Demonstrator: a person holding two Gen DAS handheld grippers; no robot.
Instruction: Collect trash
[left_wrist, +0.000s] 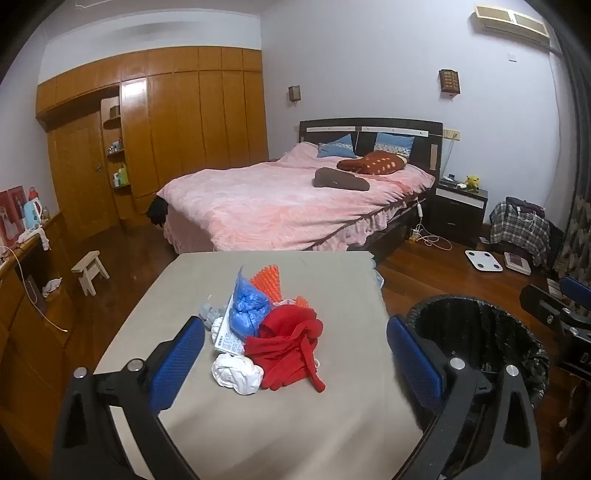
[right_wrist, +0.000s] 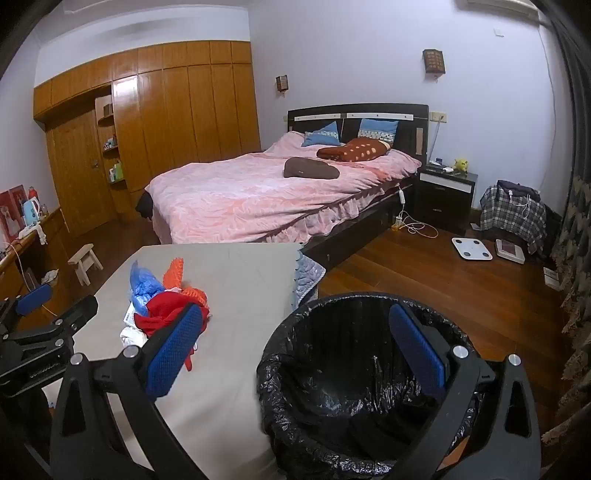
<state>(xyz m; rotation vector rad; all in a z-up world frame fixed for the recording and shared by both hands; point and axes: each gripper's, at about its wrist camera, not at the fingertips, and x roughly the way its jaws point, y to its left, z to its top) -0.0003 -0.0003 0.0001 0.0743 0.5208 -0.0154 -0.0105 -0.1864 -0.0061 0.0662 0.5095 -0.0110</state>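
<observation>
- Opening beat of the trash run, by the look of it: nothing picked up, and the bin (right_wrist: 354, 376) with its black liner looks empty at lower centre of the right wrist view.
- Left gripper (left_wrist: 295, 354) is spread wide with nothing between its blue pads, hanging over the grey table (left_wrist: 258, 424) at the bottom of its frame, aimed at the trash pile (left_wrist: 266, 339).
- Right gripper (right_wrist: 295, 350) is just as wide and empty, hovering over the bin's mouth.
- The pile sits mid-frame in the left view: red netting (left_wrist: 291, 350) in front, a white wad (left_wrist: 236, 373) just beside it, a blue bag (left_wrist: 249, 310) and orange mesh (left_wrist: 269, 280) behind, a printed packet (left_wrist: 229, 336) tucked under.
- Next move, I'd say: the left gripper drops onto the nearest piece, white wad or red netting, and closes.
- Watch it: the pieces touch and overlap, so one grab may drag a neighbour.
- The bin stands just beside the table's right edge, and the way across looks free.
- Bed (left_wrist: 295, 199) and wardrobe (left_wrist: 166, 129) sit well back in the upper frame, no bother.
</observation>
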